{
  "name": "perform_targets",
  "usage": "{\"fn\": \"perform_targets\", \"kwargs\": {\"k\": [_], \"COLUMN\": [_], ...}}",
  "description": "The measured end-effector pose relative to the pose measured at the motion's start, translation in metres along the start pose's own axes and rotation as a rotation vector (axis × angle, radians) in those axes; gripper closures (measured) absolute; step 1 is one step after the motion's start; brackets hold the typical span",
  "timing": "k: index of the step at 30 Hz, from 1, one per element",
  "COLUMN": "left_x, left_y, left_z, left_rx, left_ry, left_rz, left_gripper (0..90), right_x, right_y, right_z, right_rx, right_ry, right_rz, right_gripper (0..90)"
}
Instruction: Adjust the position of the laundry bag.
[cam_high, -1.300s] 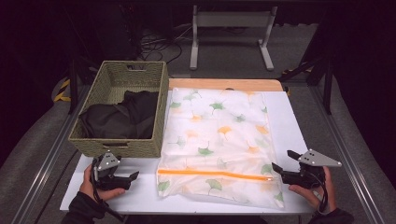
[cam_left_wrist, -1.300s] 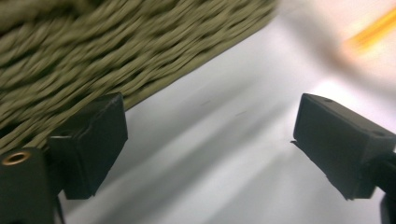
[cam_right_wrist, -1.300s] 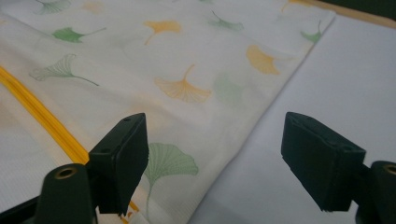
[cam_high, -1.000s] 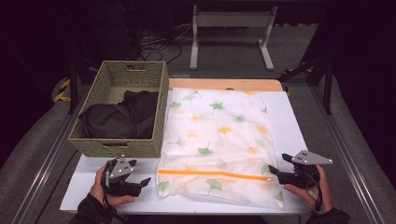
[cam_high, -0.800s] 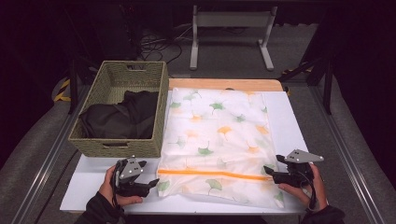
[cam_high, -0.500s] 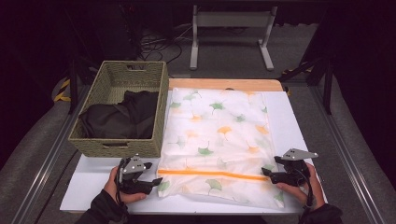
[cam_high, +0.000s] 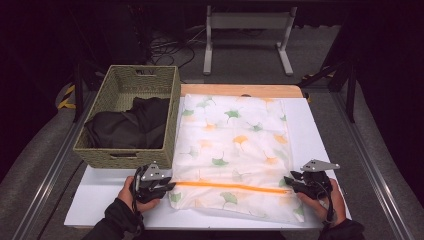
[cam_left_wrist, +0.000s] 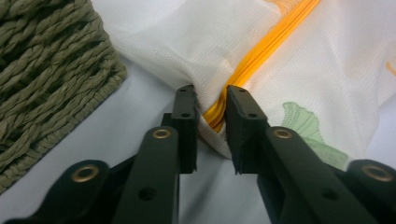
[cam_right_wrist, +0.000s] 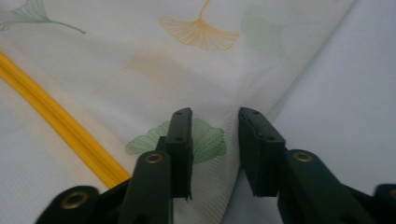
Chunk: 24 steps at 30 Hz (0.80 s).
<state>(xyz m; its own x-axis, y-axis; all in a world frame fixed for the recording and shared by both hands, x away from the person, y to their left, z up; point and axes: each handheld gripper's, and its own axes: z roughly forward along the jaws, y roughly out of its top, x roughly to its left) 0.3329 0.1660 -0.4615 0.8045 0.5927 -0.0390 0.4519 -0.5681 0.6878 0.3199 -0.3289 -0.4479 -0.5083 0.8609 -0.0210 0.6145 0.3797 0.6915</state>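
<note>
A white mesh laundry bag (cam_high: 230, 145) printed with ginkgo leaves lies flat on the white table (cam_high: 320, 135). An orange zipper (cam_high: 230, 187) runs across its near end. My left gripper (cam_high: 169, 187) is at the zipper's left end. Its jaws have just been closing, and in the left gripper view (cam_left_wrist: 211, 109) they pinch a fold of mesh with the zipper (cam_left_wrist: 266, 44) end in it. My right gripper (cam_high: 287, 181) is at the bag's near right edge. Its jaws have also just been closing, and in the right gripper view (cam_right_wrist: 215, 119) they hold the bag's edge fabric beside the zipper (cam_right_wrist: 60, 126).
A woven green basket (cam_high: 100, 150) holding dark clothing (cam_high: 130, 127) stands left of the bag, close to my left gripper; its weave (cam_left_wrist: 46, 70) fills the left gripper view's left side. A wooden board (cam_high: 240, 90) edges the table's far side. A metal stand (cam_high: 247, 30) is behind.
Both hands moved inward to the bag's near corners; the left gripper slid right to the zipper's end. Both pairs of jaws closed onto the bag's fabric.
</note>
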Motion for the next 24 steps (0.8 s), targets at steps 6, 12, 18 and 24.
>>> {"fn": "perform_targets", "kwargs": {"k": [6,12,18,24], "left_x": [0.000,0.003,0.005,0.006], "left_y": [0.001,0.005,0.008,0.012], "left_z": [0.001,0.006,0.012,0.017], "left_rx": [-0.006,-0.019,-0.045,-0.052], "left_ry": [0.022,0.046,0.085,0.118], "left_rz": [0.003,-0.005,-0.019,-0.004], "left_gripper": [79.8,79.6,78.8,78.3], "right_x": [-0.004,-0.010,-0.019,-0.027], "right_y": [0.001,0.011,0.020,0.029], "right_z": [0.001,0.008,0.014,0.023], "right_rx": [-0.013,-0.026,-0.049,-0.064], "right_ry": [-0.016,-0.037,-0.054,-0.069], "right_rz": [0.028,0.023,0.029,0.021], "right_gripper": [88.3,89.3,89.3,89.5]}}
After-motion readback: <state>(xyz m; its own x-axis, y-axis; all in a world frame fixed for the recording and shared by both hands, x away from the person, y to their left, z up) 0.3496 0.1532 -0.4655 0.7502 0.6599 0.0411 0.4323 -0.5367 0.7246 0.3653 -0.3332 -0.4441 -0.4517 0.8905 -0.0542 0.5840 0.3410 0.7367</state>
